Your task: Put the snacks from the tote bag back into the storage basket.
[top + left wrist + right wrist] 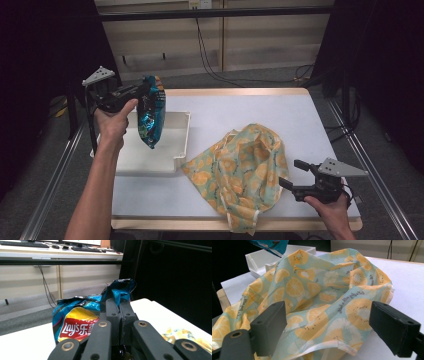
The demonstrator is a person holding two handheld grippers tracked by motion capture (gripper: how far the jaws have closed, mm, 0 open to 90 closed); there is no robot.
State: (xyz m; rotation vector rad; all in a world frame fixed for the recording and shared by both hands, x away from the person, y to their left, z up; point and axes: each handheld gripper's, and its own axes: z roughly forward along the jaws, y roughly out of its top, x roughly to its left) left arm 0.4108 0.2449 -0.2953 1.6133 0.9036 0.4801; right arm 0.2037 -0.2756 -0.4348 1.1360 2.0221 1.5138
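Blue foil crisp bag point(151, 112) hangs above the white plastic tray point(181, 145) at far left, its crimped top pinched by the left gripper point(141, 90); light, crinkly, crushable, so that seam suits. Right gripper point(295, 175) gapes beside the lemon-print cloth bag point(242, 172).

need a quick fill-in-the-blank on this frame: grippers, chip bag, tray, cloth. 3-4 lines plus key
1. The left gripper holds the chip bag by its ____ edge, so the bag hangs down.
2. The bag hangs above the white ____.
3. The right gripper has its jaws ____, next to the fruit-print cloth.
4. The tray sits to the person's ____ of the cloth.

Missing words: top; tray; open; left
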